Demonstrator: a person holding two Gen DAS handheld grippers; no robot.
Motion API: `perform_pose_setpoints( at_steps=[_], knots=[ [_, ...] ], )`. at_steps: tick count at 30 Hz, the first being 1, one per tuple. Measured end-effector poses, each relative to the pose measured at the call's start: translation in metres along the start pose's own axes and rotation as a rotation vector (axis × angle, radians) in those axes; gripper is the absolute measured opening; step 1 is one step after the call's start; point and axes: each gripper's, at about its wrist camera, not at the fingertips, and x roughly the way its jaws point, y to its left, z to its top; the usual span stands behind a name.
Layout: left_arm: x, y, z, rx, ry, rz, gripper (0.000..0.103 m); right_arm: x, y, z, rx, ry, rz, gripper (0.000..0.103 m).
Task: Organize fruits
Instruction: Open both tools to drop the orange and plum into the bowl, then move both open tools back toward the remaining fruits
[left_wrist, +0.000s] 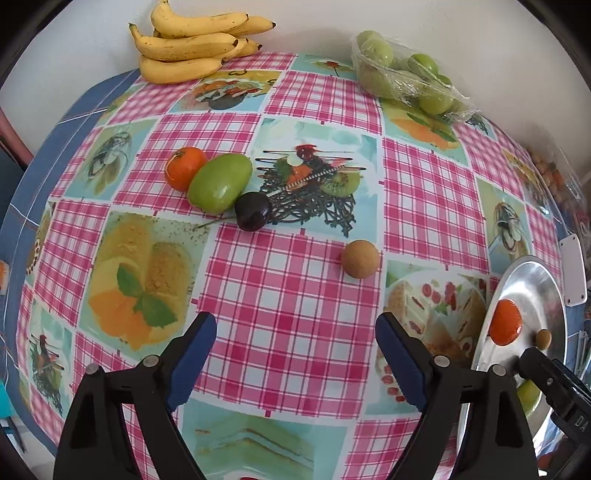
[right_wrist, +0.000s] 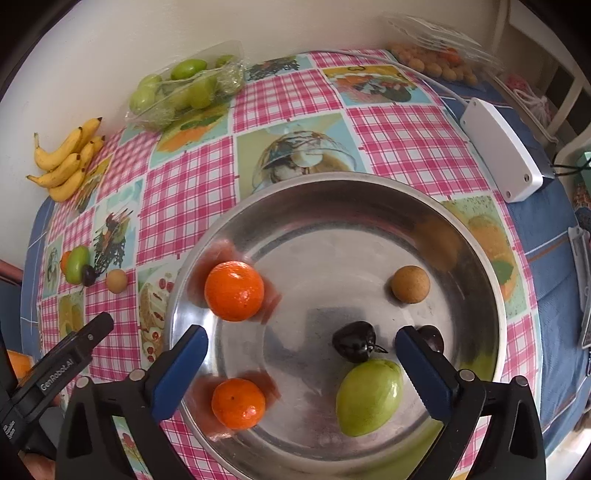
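My left gripper (left_wrist: 295, 321) hangs open over the checked tablecloth with nothing between its fingers. Beyond it lie a brown round fruit (left_wrist: 360, 258), a dark cherry (left_wrist: 253, 211), a green fruit (left_wrist: 219, 182) and a tangerine (left_wrist: 184, 168), the last three touching in a cluster. My right gripper (right_wrist: 301, 334) stands open above the metal plate (right_wrist: 332, 206). The plate holds two tangerines (right_wrist: 234, 290) (right_wrist: 238, 402), a brown round fruit (right_wrist: 410, 284), a dark cherry (right_wrist: 352, 341), a second dark fruit (right_wrist: 432, 338) partly behind the right finger, and a green fruit (right_wrist: 369, 397). No pad touches any fruit.
A bunch of bananas (left_wrist: 192, 44) and a wrapped pack of green fruits (left_wrist: 402, 70) lie against the back wall. A white box (right_wrist: 498, 147) with a cable and a bag of small round fruits (right_wrist: 432, 62) sit at the table's far right.
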Motion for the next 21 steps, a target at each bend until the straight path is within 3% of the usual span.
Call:
perform_pose_setpoints(
  at_steps=[2,21],
  knots=[
    [0.000,0.002,0.000,0.000,-0.009,0.004,0.098,0.000,0.002,0.000,-0.009,-0.006,0.005,0.103],
    [-0.015,0.032,0.015,-0.061,-0.133,-0.005,0.098,-0.006,0.035,0.001,-0.062,-0.091,0.119,0.103]
  ],
)
